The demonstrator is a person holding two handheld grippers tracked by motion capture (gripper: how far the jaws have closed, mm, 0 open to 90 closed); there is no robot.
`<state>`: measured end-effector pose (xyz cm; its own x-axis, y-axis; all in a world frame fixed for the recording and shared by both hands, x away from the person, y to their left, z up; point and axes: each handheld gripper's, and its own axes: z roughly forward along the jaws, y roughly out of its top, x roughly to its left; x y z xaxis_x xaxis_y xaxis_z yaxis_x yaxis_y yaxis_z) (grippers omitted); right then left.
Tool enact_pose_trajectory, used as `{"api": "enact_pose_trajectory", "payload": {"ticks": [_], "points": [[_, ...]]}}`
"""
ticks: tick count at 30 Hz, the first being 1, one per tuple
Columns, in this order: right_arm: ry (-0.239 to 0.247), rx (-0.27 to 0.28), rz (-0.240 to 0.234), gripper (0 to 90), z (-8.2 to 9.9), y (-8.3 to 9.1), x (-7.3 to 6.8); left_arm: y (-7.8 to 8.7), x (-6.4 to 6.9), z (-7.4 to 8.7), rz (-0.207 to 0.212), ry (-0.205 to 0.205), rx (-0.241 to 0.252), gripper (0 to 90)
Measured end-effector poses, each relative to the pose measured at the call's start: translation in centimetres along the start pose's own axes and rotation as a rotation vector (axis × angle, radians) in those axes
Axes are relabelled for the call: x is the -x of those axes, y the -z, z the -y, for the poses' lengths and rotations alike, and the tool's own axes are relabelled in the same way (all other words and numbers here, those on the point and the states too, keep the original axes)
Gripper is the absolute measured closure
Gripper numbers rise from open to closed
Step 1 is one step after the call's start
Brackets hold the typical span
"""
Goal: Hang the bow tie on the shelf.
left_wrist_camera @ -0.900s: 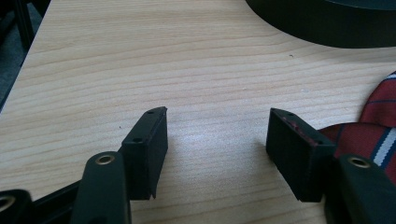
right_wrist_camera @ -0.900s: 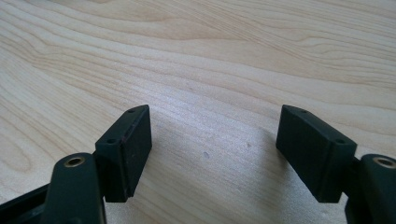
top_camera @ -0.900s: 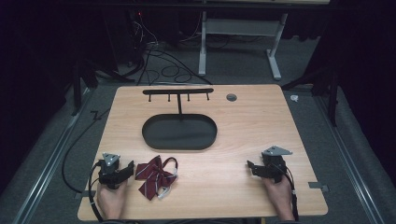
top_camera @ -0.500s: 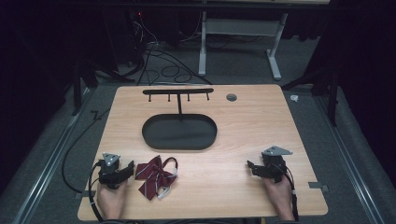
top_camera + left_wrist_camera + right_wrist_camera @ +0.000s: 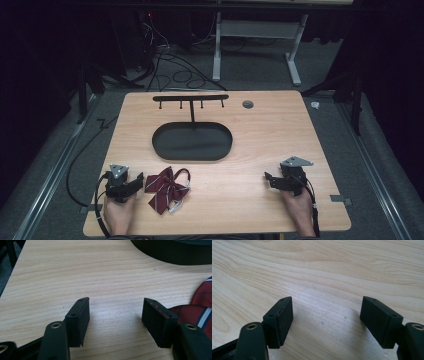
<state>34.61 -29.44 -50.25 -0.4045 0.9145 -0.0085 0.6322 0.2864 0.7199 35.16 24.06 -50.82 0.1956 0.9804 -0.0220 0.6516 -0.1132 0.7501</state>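
Item: maroon fabric bow tie with white and dark stripes and a thin neck strap (image 5: 166, 188). Location: near edge of the light wooden table (image 5: 280, 130), on the person's left side, just beside the left tool (image 5: 131, 184) and apparently not touched by it. In the left gripper view a striped wing (image 5: 200, 312) is seen beside and behind the right-hand jaw, outside the gap.

Orientation: wings are spread roughly across the table, slightly tilted, so the long axis is judged to run left to right with one wing tip toward the left tool. The strap loops out on the far-right side, with a pale clasp at the near-right side.

Handling, judged: light, soft and limp; sagging is expected when lifted, and the strap is likely to dangle and snag. Not fragile. The centre knot is considered the firmest hold; the strap suits hanging.

Left tool: jaws set wide apart, bare table between them. Right tool (image 5: 271, 180): jaws likewise apart over bare wood, well away from the tie.

Also present: black oval tray (image 5: 192, 141) with an upright hanger bar carrying small pegs (image 5: 191, 98), at table centre, well apart from the tie.
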Motion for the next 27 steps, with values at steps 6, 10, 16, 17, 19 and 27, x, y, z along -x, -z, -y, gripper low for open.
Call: {"api": "enact_pose_trajectory", "payload": {"ticks": [6, 10, 16, 17, 19, 27], "points": [[0.000, 0.000, 0.000, 28.0, 0.00, 0.00, 0.00, 0.00, 0.00, 0.00, 0.000, 0.000, 0.000, 39.7], [0.001, 0.000, 0.001, 28.0, 0.00, 0.00, -0.01, 0.00, 0.00, 0.00, -0.001, 0.000, 0.001, 39.8], [0.000, 0.000, 0.001, 28.0, 0.00, 0.00, -0.01, -0.01, 0.05, -0.04, -0.004, 0.004, -0.001, 40.0], [0.000, 0.000, 0.001, 28.0, 0.00, 0.00, -0.01, -0.02, 0.05, -0.04, -0.004, 0.004, -0.001, 40.0], [0.000, 0.000, 0.001, 28.0, 0.00, 0.00, -0.01, -0.01, 0.03, -0.06, -0.002, 0.004, -0.002, 39.7], [-0.001, 0.000, 0.000, 28.0, 0.00, 0.00, 0.00, 0.09, -0.09, -0.27, 0.020, 0.011, -0.006, 41.6]]}}
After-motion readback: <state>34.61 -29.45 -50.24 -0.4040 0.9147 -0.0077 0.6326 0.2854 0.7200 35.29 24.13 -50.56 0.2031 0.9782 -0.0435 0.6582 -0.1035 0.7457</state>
